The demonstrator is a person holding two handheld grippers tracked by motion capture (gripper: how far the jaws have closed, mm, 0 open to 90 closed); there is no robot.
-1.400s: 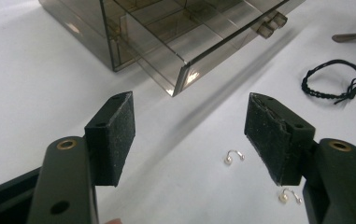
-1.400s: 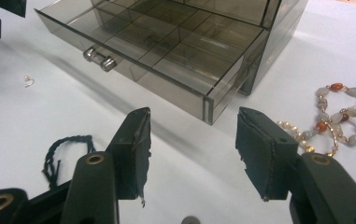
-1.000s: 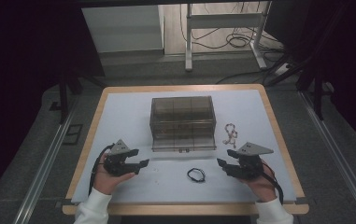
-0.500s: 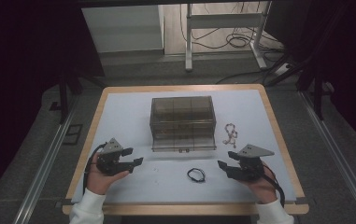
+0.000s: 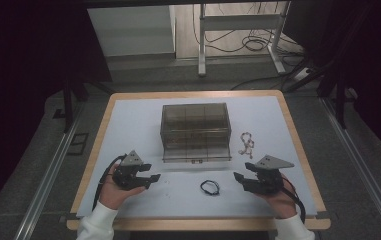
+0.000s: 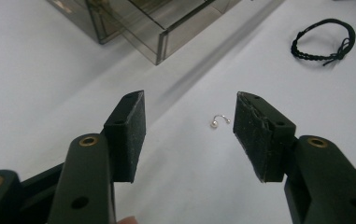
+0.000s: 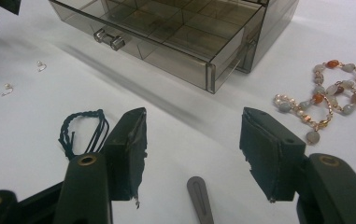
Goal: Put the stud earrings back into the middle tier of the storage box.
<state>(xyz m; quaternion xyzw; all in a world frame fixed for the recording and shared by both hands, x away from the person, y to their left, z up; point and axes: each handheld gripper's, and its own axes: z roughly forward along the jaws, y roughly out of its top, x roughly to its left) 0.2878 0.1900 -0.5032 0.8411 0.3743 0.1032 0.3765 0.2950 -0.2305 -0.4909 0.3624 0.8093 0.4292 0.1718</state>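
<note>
A smoky clear drawer box [image 5: 194, 125] stands mid-table with its bottom drawer [image 7: 166, 42] pulled out. My left gripper [image 5: 149, 172] hovers at the front left, open. Its jaws have just been closing, and a small pearl earring [image 6: 217, 120] lies on the table in the gap, nearer the right pad and untouched. At the front right, my right gripper [image 5: 242, 171] is open and holds nothing. A black braided bracelet [image 5: 209, 187] lies between the two grippers. A bead bracelet [image 5: 247, 143] rests right of the box.
A second small earring [image 7: 41, 66] lies near the first earring [image 7: 6, 88]. A thin grey metal strip [image 7: 200, 196] sits on the white mat [image 5: 128, 125] just under my right gripper [image 7: 192, 140]. The table's wooden edge [image 5: 298, 145] frames the mat.
The left gripper drifted left, then came back right toward the middle, and its jaws stand narrower. The right gripper has kept still.
</note>
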